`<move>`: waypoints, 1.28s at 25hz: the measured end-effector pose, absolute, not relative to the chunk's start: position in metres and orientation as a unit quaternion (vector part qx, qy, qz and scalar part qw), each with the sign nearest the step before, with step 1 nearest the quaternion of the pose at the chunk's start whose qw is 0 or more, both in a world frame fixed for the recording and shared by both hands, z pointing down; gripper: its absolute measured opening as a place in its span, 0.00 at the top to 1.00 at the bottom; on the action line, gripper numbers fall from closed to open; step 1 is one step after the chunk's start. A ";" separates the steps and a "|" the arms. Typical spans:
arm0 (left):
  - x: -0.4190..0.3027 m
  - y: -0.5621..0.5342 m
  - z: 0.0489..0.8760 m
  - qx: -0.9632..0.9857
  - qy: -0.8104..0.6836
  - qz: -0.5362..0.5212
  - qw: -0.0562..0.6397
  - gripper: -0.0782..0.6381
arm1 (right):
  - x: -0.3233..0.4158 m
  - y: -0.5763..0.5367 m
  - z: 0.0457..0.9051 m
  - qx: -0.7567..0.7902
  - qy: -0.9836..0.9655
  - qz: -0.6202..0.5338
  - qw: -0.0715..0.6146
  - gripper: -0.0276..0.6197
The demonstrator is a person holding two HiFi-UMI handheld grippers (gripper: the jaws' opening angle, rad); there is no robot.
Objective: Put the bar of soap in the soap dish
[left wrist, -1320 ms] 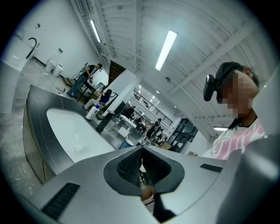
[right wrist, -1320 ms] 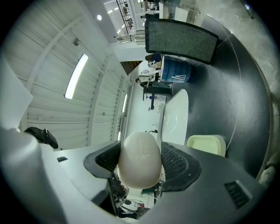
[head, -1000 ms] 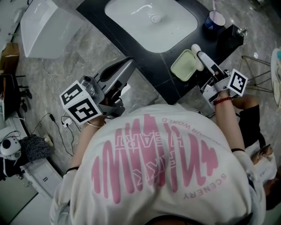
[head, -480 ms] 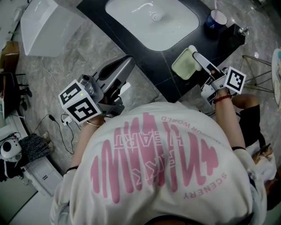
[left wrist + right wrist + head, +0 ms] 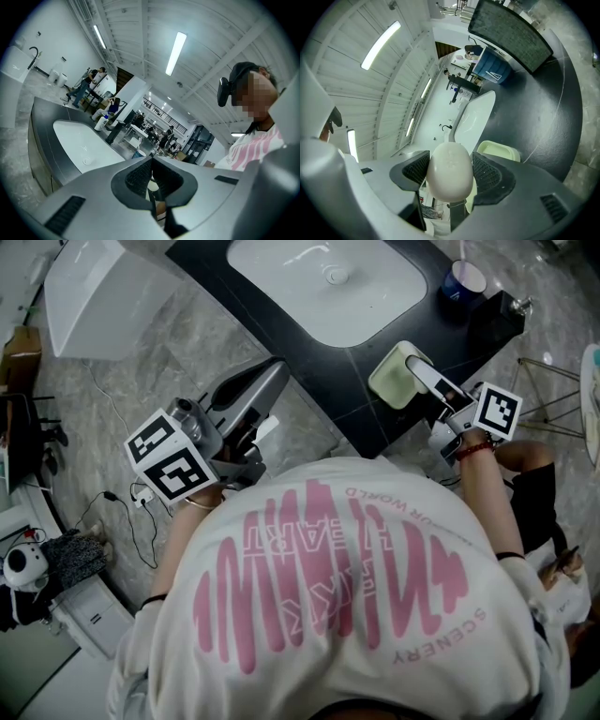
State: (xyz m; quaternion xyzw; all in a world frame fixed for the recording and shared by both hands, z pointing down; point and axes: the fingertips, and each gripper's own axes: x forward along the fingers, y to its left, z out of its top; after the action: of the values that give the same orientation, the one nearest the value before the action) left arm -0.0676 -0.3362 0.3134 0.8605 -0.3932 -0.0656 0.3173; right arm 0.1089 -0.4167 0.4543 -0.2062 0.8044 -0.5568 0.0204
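Note:
The white oval bar of soap (image 5: 450, 165) sits between the pads of my right gripper (image 5: 449, 182), which is shut on it. In the head view the right gripper (image 5: 419, 362) holds the soap (image 5: 411, 352) right over the pale green soap dish (image 5: 388, 382) on the dark counter. The right gripper view shows the dish (image 5: 500, 151) just beyond the soap and slightly to its right. My left gripper (image 5: 273, 370) hovers off the counter's near edge, left of the dish; its jaws (image 5: 151, 180) are shut with nothing in them.
A white sink basin (image 5: 328, 282) is set in the dark counter (image 5: 352, 385). A blue cup (image 5: 461, 282) stands at the counter's far right end. A white fixture (image 5: 98, 296) stands at the upper left on a marble floor with cables (image 5: 127, 512).
My right gripper has carried the soap up and left, from beside the dish's right edge to over the dish. The left gripper has barely moved.

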 end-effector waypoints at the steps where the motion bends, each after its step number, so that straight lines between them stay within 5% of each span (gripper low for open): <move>1: -0.068 -0.336 0.313 0.860 -0.394 -0.066 0.317 0.88 | 0.108 -0.416 0.455 -0.208 0.805 -0.555 0.018 0.50; 18: -0.074 -0.333 0.315 0.859 -0.399 -0.056 0.315 0.88 | 0.102 -0.410 0.467 -0.245 0.841 -0.474 -0.088 0.50; 32: -0.079 -0.334 0.319 0.856 -0.403 -0.055 0.319 0.88 | 0.097 -0.395 0.493 -0.240 0.877 -0.339 -0.240 0.50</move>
State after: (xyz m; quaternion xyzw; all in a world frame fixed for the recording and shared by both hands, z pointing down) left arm -0.0788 -0.3338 0.3191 0.8560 -0.4031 -0.0546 0.3190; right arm 0.0970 -0.3954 0.4925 -0.2395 0.8773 -0.3395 -0.2401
